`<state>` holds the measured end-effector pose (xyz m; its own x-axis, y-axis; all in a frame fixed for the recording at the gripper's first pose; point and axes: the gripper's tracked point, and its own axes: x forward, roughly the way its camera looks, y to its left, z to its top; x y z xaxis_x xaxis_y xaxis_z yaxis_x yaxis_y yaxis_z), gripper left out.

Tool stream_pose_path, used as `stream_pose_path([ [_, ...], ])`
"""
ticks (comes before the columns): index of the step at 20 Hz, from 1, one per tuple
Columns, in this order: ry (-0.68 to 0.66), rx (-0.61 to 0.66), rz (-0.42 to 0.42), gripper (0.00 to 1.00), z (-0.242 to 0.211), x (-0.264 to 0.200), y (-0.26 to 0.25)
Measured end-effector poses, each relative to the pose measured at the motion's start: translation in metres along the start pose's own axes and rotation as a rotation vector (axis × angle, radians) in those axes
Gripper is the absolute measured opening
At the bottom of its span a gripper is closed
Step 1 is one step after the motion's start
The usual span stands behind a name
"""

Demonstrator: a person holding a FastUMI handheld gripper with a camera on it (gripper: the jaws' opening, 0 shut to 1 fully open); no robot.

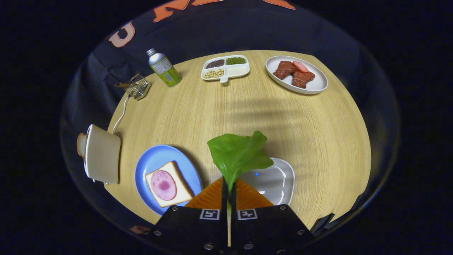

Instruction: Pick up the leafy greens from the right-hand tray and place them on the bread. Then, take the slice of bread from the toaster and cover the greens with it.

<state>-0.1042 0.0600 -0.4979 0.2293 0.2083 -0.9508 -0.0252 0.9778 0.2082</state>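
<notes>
Two fingers (pixel 212 198) sit pressed together on the stem of the leafy greens (pixel 238 154), so we log the gripper (pixel 226 187) as clamped on the greens, leaf blade standing up just ahead of the fingers and off the surface. We see the grey tray (pixel 279 180) directly behind and to the right of the fingers, lying on the tabletop (pixel 247 106), partly covered by the leaf. We put the blue plate (pixel 155 163) just left of the fingers; on it lies a bread slice (pixel 178 184) with a round pink ham slice (pixel 163 185) on top. Further left, at the tabletop's edge, we mark the cream toaster (pixel 103 154), a second slice of bread (pixel 81 145) poking out of its far-left side, white cord (pixel 122 113) trailing away toward the back. At the back left we note a small metal wire rack (pixel 138 86) and beside it a bottle with a green label (pixel 164 68), tilted in this view. At the back centre we tag a white divided dish (pixel 230 72) holding dark beans, green beans and pale beans in separate compartments, fourth one looks bare. Back right: a white oval plate (pixel 315 85) with brown meat pieces (pixel 293 74) and one pinkish-red slice (pixel 300 66) on top.
</notes>
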Motion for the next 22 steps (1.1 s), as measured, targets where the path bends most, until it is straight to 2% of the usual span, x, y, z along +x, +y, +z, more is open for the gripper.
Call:
stream_pose_path([
  [7, 0.037, -0.07, 0.103, 0.04, -0.006, -0.008, 0.063],
  [14, 0.077, -0.119, 0.149, 0.04, -0.018, 0.002, 0.101],
  [22, 0.145, -0.201, 0.226, 0.1, -0.04, 0.008, 0.143],
])
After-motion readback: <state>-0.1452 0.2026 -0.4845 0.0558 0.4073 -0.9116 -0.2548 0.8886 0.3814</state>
